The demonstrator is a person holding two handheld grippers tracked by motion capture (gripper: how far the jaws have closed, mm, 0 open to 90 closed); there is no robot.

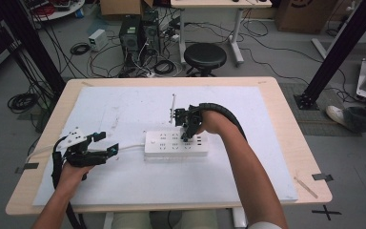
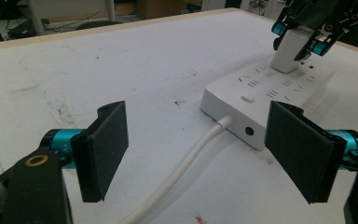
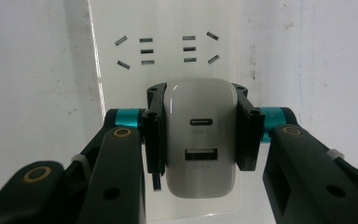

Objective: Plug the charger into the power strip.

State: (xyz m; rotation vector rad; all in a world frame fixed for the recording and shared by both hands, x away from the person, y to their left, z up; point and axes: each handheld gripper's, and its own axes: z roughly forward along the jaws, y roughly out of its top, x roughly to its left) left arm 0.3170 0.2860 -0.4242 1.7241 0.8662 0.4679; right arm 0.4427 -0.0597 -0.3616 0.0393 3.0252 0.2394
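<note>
A white power strip (image 1: 164, 144) lies in the middle of the white mat, its white cable (image 2: 182, 168) trailing left. My right gripper (image 1: 189, 131) points down over the strip's right half, shut on a white USB charger (image 3: 200, 140). The black pads press on the charger's two sides. In the left gripper view the charger (image 2: 289, 53) stands upright against the strip's top (image 2: 270, 88); its prongs are hidden. My left gripper (image 1: 107, 142) rests low at the strip's left end, open, its jaws wide on either side of the cable (image 1: 131, 148) without touching it.
The white mat (image 1: 124, 109) covers most of the wooden table (image 1: 286, 124). A thin pale rod (image 1: 173, 106) lies on the mat behind the strip. Beyond the far edge stand a black stool (image 1: 205, 56), computer boxes and loose cables on the floor.
</note>
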